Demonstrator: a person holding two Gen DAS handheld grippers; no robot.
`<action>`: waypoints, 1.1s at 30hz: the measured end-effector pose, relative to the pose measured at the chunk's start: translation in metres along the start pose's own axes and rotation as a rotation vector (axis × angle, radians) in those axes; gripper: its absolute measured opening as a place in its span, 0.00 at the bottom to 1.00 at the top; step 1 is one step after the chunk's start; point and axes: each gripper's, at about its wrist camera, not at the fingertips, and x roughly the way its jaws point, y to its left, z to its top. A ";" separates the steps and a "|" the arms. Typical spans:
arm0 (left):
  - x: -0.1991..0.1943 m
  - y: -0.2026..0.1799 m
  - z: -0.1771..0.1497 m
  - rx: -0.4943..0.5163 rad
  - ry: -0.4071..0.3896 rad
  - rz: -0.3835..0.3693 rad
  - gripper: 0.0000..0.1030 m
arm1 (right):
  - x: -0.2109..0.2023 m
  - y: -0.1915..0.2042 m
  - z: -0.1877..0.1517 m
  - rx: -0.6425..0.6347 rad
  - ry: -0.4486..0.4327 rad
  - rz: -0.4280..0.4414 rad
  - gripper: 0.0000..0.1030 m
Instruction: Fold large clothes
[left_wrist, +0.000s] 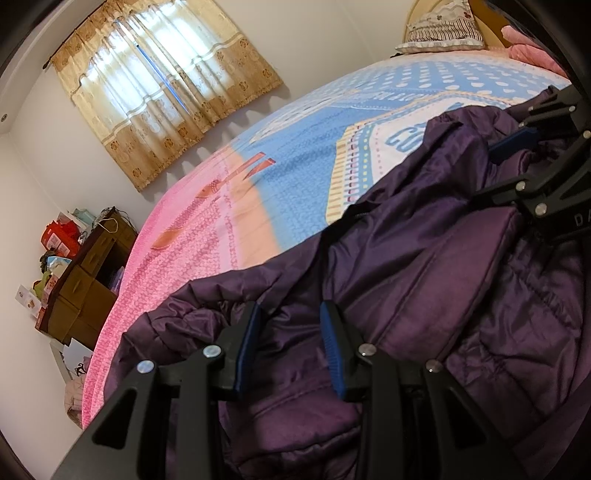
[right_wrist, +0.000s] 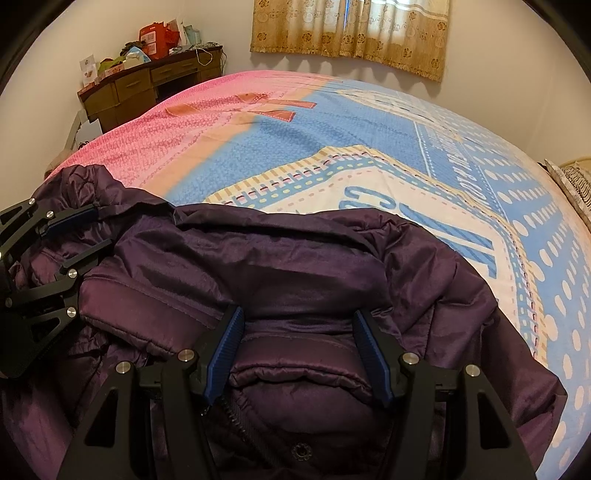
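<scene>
A dark purple padded jacket lies bunched on the near part of the bed. In the left wrist view my left gripper stands with its blue pads closed on a fold of the jacket's left side. My right gripper holds a thick padded fold near the zipper and a snap, its jaws wider apart. Each wrist view also shows the other gripper, the right one and the left one, both with purple fabric between the fingers.
The bed wears a pink and blue patterned cover, bare beyond the jacket. A pillow and pink bedding lie at the head. A cluttered brown desk stands past the foot, under a curtained window.
</scene>
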 end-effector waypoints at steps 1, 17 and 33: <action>0.000 0.000 0.000 0.000 0.000 0.000 0.35 | 0.000 0.000 0.000 0.000 0.000 0.001 0.60; -0.028 0.028 0.014 -0.022 0.031 -0.007 0.45 | -0.032 -0.023 0.018 0.028 0.060 0.046 0.63; -0.294 0.055 -0.238 -0.424 0.005 -0.229 0.98 | -0.284 -0.079 -0.302 0.236 0.137 0.227 0.73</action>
